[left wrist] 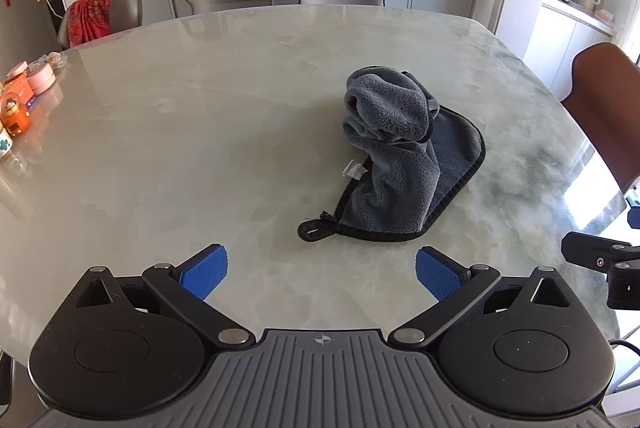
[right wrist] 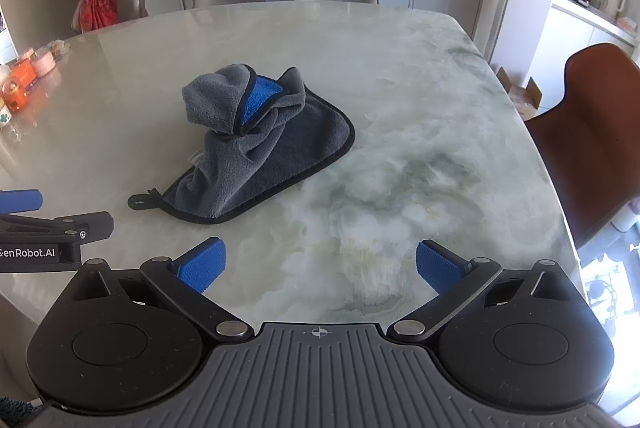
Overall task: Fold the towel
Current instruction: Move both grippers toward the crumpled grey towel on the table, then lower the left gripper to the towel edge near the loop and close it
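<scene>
Both tools, left tool (left wrist: 322,274) and right tool (right wrist: 321,270), gaped wide, empty; the crumpled towel (left wrist: 394,156) (bunched, fluffy) risked snagging several layers on a grab.

Left gripper (left wrist: 322,274) fingers spread wide, empty, right gripper (right wrist: 320,268) likewise wide, empty, side by side, level

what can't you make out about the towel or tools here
- Towel: far corners and true shape, both views; its bunched heap hides them.
- White tag, left wrist view: print too small.
- Right tool, left wrist view: cut off by the frame edge.
- Left tool, right wrist view: likewise cut off.
</scene>
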### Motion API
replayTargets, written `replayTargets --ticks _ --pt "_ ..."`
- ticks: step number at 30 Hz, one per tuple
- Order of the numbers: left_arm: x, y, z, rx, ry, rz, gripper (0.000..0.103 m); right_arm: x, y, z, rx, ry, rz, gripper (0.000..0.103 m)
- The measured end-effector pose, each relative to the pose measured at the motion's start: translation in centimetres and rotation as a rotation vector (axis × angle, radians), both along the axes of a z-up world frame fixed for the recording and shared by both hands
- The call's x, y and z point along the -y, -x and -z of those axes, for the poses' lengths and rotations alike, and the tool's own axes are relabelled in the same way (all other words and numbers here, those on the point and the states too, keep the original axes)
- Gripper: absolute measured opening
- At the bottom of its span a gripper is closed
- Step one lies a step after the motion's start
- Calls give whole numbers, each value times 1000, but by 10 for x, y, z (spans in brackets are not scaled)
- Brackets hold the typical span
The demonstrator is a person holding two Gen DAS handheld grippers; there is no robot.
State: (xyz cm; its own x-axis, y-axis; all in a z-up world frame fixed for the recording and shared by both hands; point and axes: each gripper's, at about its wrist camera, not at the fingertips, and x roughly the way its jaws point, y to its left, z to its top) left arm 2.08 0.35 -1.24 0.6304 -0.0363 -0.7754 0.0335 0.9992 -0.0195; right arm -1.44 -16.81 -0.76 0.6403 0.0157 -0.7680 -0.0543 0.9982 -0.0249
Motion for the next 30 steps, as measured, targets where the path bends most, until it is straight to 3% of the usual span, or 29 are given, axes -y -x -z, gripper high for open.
replayTargets --ticks 14,30 --pt "-1 -33 4 -36 38 -9 102 26 -23 2 4 -30 72 103" --pt "3 -75 4 -48 19 -9 102 27 -69 -3 62 -8 0 102"
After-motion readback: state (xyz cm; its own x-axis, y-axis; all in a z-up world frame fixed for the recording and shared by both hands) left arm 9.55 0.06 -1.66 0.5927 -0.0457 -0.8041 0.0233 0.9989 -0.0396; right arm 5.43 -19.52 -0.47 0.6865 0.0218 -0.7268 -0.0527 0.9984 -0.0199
